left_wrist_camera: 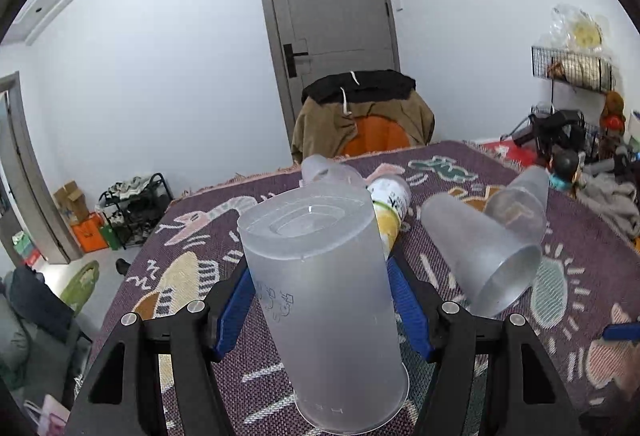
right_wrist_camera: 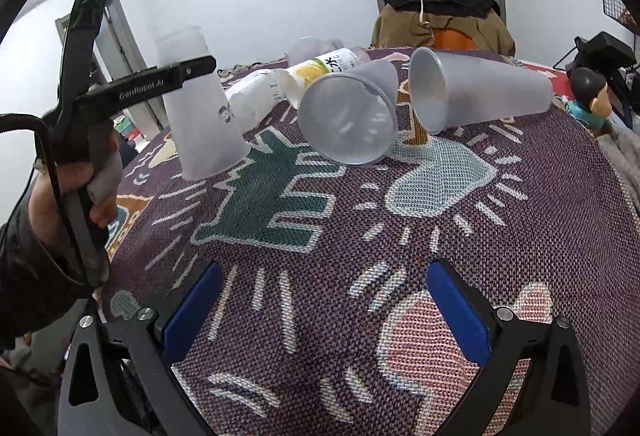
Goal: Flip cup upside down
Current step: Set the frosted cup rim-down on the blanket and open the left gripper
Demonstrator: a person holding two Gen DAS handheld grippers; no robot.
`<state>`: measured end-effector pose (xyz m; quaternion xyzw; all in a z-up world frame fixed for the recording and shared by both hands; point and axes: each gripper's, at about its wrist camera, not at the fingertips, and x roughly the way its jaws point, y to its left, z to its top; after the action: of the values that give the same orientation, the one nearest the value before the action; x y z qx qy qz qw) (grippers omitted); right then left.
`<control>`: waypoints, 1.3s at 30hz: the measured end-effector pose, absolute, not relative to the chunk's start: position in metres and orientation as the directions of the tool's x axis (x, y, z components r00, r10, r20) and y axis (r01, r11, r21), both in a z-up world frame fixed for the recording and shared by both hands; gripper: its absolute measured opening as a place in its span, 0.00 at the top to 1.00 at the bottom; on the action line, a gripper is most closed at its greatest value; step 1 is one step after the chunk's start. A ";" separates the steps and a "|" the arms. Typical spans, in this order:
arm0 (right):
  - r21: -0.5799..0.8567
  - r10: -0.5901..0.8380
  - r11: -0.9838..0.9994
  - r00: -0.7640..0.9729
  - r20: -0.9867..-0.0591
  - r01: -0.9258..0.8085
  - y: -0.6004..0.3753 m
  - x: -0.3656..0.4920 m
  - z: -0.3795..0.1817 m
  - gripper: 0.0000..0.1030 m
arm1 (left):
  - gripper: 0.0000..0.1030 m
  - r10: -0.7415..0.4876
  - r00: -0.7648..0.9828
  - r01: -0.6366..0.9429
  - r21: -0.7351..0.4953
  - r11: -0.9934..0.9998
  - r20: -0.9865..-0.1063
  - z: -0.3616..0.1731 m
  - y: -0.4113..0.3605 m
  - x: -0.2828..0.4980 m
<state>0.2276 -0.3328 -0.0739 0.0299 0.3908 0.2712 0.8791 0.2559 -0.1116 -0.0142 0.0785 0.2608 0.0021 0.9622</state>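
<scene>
Left wrist view: left gripper [left_wrist_camera: 320, 300] clamps the frosted cup [left_wrist_camera: 320, 296], inverted, rim apparently on the table [left_wrist_camera: 580, 276]; right gripper [right_wrist_camera: 326, 312] spread, empty; releasing off-level risks toppling it.

The white lettering "GenRobot.AI" stood along the black arm of the left claw [right_wrist_camera: 188, 69], seen from the right wrist view. The clear plastic bottle with the yellow lemon label [right_wrist_camera: 320, 69], lying on its side, bore a large dark character "水" on the white part of that label; the smaller characters beside it were too small to read. The frosted translucent plastic cup [left_wrist_camera: 320, 296] carried a small dark printed mark on its wall, too blurred to read in either view.
</scene>
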 end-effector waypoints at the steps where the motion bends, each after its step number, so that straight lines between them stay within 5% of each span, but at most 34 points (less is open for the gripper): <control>1: 0.266 0.500 0.851 0.547 -0.671 -0.453 -0.333 0.227 -0.075 0.00 | 0.34 0.042 0.861 0.047 0.161 0.986 -0.508 -0.017 -0.114 0.256; 6: 0.274 0.505 0.850 0.544 -0.670 -0.451 -0.335 0.227 -0.076 0.00 | 0.32 0.010 0.838 0.089 0.155 0.984 -0.546 -0.021 -0.121 0.252; 14: 0.275 0.513 0.844 0.544 -0.664 -0.460 -0.332 0.224 -0.072 0.00 | 0.00 -0.046 0.825 0.117 0.091 0.989 -0.564 -0.019 -0.115 0.238; 39: 0.207 0.463 0.873 0.619 -0.634 -0.441 -0.300 0.206 -0.003 0.00 | 0.00 -0.111 0.885 0.109 -0.031 0.994 -0.452 0.036 -0.036 0.158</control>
<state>0.2059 -0.3000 -0.0035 0.0153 0.3567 0.2511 0.8997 0.1579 -0.0363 0.0363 -0.0024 0.2330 -0.0567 0.9708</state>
